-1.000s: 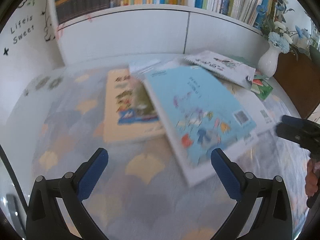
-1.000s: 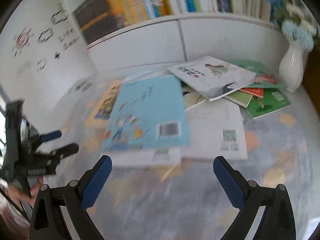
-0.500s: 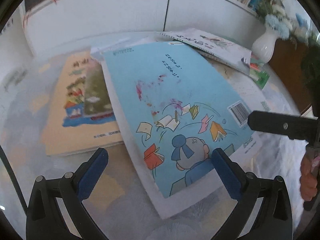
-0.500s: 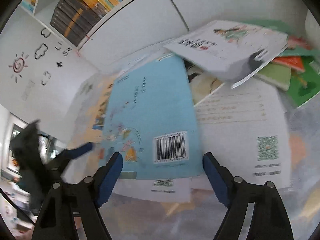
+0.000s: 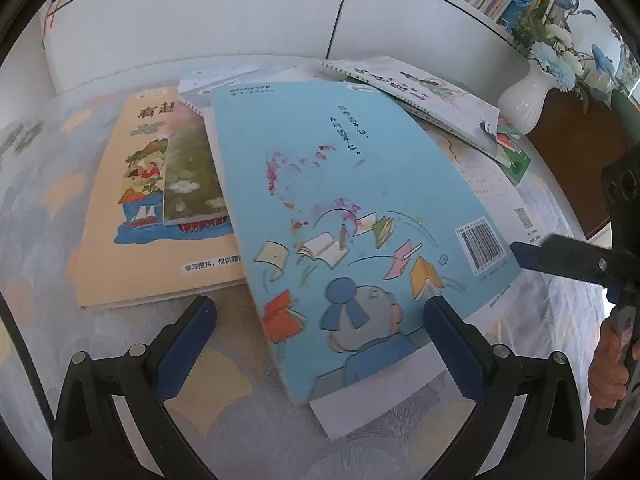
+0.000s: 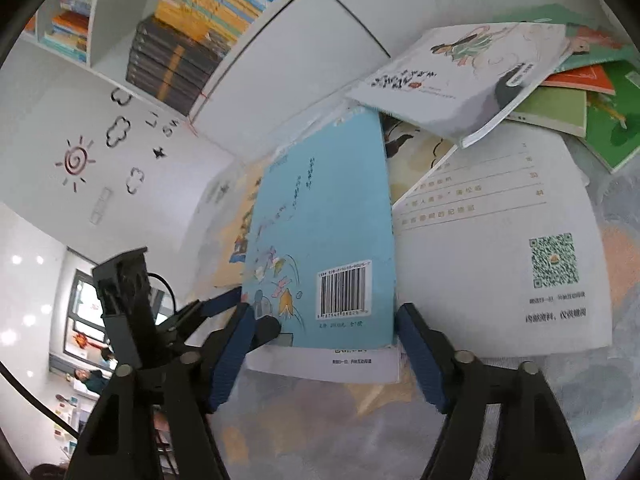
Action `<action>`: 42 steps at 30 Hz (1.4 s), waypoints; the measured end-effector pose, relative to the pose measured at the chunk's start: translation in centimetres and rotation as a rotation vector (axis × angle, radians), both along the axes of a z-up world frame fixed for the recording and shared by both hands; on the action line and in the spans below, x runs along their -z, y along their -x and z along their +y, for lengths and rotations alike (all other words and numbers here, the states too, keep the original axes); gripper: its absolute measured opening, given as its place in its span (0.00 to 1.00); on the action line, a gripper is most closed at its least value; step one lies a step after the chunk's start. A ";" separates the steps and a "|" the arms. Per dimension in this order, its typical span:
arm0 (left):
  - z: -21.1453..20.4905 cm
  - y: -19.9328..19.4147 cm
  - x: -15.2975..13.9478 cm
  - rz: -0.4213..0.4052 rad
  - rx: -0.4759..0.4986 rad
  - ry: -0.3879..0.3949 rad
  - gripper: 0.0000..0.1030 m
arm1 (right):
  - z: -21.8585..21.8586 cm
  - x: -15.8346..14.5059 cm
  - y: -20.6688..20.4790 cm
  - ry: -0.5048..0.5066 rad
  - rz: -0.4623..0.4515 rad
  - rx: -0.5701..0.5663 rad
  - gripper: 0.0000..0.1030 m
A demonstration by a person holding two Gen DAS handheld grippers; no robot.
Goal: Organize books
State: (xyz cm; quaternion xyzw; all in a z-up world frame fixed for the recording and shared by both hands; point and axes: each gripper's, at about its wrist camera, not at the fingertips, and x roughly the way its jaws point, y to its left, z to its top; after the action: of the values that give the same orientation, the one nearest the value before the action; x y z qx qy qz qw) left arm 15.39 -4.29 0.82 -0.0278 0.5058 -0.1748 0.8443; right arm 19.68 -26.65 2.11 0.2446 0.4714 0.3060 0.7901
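Right tongs (image 6: 324,344) closing astride blue book (image 6: 320,240), barcode end nearest, long axis toward bookshelf (image 6: 180,40); left tongs (image 5: 320,344) wide open, empty; vase (image 5: 524,100) only in left view.

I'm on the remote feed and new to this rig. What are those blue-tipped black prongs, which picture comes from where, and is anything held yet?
The prongs are hand-held two-finger grippers, one per hand; no robot arm. Each picture comes from a fisheye camera on a gripper, looking along its fingers. The left gripper stands open over the light blue book that lies on top of a loose pile on the patterned tablecloth. The right gripper straddles the barcode end of the same book, its jaws closing, pads not yet pressing as far as I can tell. An orange book, a white QR-code booklet, green books and a white vase lie around it. Nothing is held.
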 end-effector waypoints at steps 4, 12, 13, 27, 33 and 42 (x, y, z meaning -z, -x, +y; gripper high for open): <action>-0.1 0.3 0.0 -0.004 0.031 -0.011 1.00 | 1.9 -1.0 1.3 -0.207 -0.007 -0.176 0.29; -0.4 1.6 -0.7 -0.030 0.070 -0.069 0.99 | 4.1 -1.0 1.2 0.169 -0.042 -0.069 0.31; -0.7 1.9 -0.9 -0.048 0.089 -0.081 0.99 | 3.3 -1.1 1.0 0.165 -0.043 -0.036 0.32; -4.5 4.4 -2.0 -0.124 0.230 -0.192 0.99 | 4.3 -0.3 2.1 0.259 -0.042 -0.009 0.73; -5.2 7.7 -2.3 -0.117 0.364 -0.185 0.99 | 0.7 0.6 6.3 0.155 0.002 -0.040 0.73; -6.1 8.4 -0.8 -0.107 0.394 -0.226 0.99 | -1.9 3.4 5.4 -0.022 0.094 0.015 0.39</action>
State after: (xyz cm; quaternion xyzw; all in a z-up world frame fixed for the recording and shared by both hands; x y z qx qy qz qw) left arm 7.01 -10.34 1.57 0.1756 0.4721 -0.2796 0.8174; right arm 14.28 -28.53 -1.30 0.2709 0.5030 0.2934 0.7665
